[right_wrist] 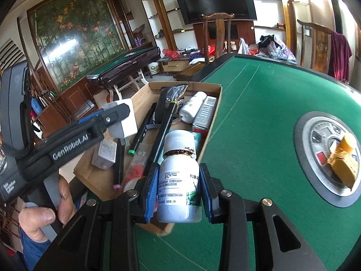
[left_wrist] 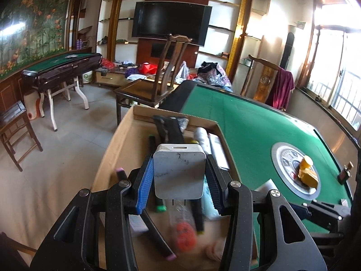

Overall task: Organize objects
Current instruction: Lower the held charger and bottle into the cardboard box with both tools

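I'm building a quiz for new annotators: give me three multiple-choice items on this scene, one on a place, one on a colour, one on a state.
1. Where does the yellow object rest?
A. in the cardboard box
B. on the round metal plate at the table's centre
C. on a chair

2. What colour is the table surface?
A. green
B. red
C. grey

3. What does the left gripper hold?
A. nothing, jaws apart
B. a marker
C. a white plug adapter

Answers:
1 B: it sits on the round metal plate, well away from the cardboard box.
2 A: green felt shows in both views.
3 C: both pads press on the white plug adapter, held above the box.
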A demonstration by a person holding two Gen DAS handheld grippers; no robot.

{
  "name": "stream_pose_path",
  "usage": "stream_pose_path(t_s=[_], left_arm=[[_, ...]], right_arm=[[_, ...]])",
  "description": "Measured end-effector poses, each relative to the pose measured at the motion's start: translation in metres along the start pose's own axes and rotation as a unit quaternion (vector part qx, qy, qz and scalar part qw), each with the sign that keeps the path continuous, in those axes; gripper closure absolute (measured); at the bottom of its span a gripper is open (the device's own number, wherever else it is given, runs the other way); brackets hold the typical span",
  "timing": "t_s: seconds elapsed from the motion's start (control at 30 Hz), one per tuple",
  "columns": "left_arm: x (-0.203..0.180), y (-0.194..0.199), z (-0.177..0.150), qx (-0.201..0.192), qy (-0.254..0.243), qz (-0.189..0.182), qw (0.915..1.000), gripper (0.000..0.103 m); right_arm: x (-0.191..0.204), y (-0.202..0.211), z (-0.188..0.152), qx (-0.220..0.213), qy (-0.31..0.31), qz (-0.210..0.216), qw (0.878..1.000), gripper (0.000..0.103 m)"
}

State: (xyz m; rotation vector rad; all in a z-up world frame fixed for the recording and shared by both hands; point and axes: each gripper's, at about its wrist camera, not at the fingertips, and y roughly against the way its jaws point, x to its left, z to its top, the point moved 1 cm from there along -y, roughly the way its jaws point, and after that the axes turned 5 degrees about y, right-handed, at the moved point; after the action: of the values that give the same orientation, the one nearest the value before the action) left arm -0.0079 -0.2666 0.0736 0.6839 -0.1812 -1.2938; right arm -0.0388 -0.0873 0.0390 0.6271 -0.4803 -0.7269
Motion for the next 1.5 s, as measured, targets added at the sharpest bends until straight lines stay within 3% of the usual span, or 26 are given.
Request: stream_pose_path(t_s=[0.3, 0.63, 0.93, 1.5], left_arm=[[0.016, -0.032, 0.024, 0.021, 0.018, 0.001, 0.9996, 0.058], [0.031, -0.050, 0.017, 0.044, 0.042, 0.001, 0.9981, 0.058], [0.029, -0.049, 0.011, 0.029, 0.024, 0.051, 0.9980, 0.058], [0.032, -0.050, 0.008, 0.021, 0.020, 0.077, 0.9966, 0.058]], right_arm=[[0.006, -0.021, 0.033, 0.009, 0.003, -0.009, 1.000, 0.069], [0.012, -0.065, 0.063, 0.030, 0.014, -0.025, 0.999, 0.069], [0.009, -0.094, 0.060, 0.052, 0.012, -0.027, 0.998, 0.069], [0.013, -0.104, 0.061, 0.053, 0.026, -0.027, 0.998, 0.069]])
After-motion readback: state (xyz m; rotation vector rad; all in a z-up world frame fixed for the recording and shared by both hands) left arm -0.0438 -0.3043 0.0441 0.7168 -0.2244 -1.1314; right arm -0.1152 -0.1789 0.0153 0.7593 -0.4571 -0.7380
